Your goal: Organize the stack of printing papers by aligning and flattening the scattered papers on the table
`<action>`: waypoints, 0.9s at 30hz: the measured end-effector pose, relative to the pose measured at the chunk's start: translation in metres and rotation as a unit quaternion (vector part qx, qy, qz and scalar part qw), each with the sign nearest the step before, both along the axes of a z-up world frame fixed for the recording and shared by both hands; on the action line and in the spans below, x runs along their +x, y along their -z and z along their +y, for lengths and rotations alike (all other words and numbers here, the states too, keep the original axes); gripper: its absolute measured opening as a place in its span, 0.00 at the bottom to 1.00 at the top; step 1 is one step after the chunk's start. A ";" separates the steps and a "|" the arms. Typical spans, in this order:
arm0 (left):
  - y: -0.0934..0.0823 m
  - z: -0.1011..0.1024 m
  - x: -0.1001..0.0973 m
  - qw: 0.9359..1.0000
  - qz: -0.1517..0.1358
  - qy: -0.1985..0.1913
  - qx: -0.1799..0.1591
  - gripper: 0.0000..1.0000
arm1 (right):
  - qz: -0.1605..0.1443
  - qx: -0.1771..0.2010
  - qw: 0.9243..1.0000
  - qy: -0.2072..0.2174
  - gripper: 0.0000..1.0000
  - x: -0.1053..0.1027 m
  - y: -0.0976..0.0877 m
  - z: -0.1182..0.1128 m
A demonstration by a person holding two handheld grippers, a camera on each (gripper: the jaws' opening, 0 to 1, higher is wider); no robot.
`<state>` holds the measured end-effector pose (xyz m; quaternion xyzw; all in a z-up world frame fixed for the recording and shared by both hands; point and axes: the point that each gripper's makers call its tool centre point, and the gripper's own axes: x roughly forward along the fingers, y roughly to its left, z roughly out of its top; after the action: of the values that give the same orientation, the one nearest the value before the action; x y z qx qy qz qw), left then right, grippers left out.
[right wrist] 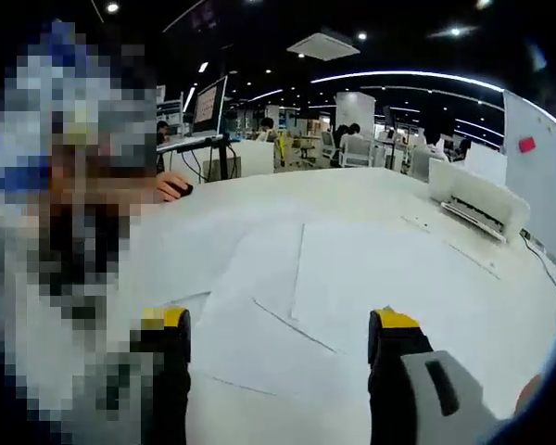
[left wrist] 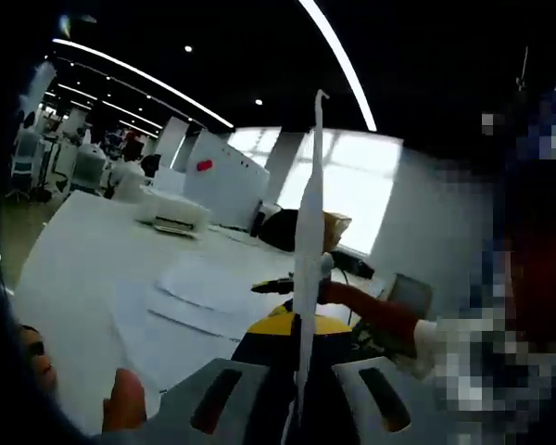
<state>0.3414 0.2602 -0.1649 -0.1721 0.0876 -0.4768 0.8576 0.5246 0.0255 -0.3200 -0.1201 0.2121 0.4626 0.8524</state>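
My left gripper (left wrist: 295, 375) is shut on a white sheet of paper (left wrist: 308, 232), which rises edge-on and upright between its grey jaws. Just beyond it sits a yellow and black gripper tip (left wrist: 283, 326). Scattered white papers (left wrist: 208, 297) lie overlapping on the white table (left wrist: 74, 250). In the right gripper view, my right gripper (right wrist: 278, 324) stands wide open above the table, its yellow-tipped fingers (right wrist: 164, 321) apart with nothing between them. Several loose sheets (right wrist: 352, 278) lie flat and skewed under and ahead of it.
A white printer (right wrist: 474, 199) stands at the table's far right, also seen as the printer (left wrist: 171, 215). A person's hand (right wrist: 174, 189) rests on the table's left edge. A thumb (left wrist: 122, 403) shows beside my left jaws. Office desks and chairs (right wrist: 352, 148) lie beyond.
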 end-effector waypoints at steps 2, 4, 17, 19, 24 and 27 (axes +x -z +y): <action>0.008 -0.002 -0.001 1.000 0.006 0.002 -0.008 0.06 | 0.000 0.006 1.000 0.001 0.70 0.004 0.002 0.002; 0.014 -0.004 -0.002 1.000 0.015 0.004 -0.016 0.06 | 0.001 0.021 1.000 0.003 0.72 0.007 0.002 0.005; 0.056 -0.013 0.017 0.994 0.079 -0.008 -0.073 0.06 | -0.046 0.019 0.999 -0.010 0.70 0.019 0.007 0.017; 0.062 -0.008 0.023 0.996 0.068 -0.025 -0.048 0.06 | -0.047 0.023 0.999 -0.005 0.70 0.023 0.008 0.016; 0.075 0.004 0.037 0.997 0.029 -0.061 0.040 0.06 | -0.052 0.027 0.998 0.002 0.70 0.023 0.010 0.015; 0.074 0.007 0.042 0.995 0.002 -0.071 0.073 0.06 | -0.054 0.030 0.998 0.002 0.70 0.022 0.010 0.015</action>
<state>0.3833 0.2670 -0.2387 -0.1162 0.1115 -0.4065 0.8994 0.5468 0.0403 -0.3302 -0.1189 0.1516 0.4599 0.8668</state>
